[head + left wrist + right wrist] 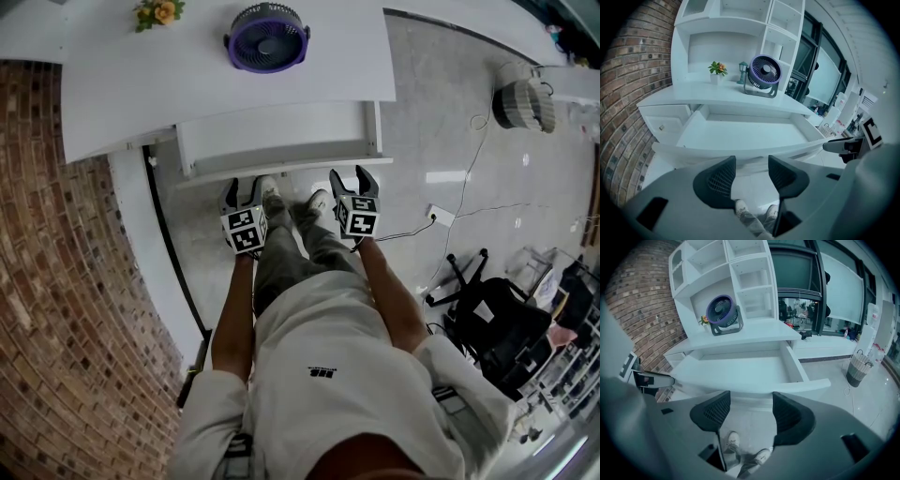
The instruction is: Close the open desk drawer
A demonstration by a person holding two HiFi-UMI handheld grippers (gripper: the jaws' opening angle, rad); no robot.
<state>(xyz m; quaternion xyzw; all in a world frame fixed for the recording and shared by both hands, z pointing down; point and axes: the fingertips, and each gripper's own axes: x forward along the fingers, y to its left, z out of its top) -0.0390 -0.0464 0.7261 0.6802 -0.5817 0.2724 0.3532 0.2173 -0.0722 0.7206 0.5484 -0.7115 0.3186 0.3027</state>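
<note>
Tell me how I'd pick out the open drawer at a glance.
Find the white desk beside the brick wall, with a purple fan on top. Under its front edge a wide, shallow white drawer sticks out, empty inside; the smaller knobbed drawer to its left is shut.

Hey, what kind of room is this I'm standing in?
Likely an office or study area: a white desk with an open drawer and shelving, a purple fan on top, set against a brick wall.
</note>
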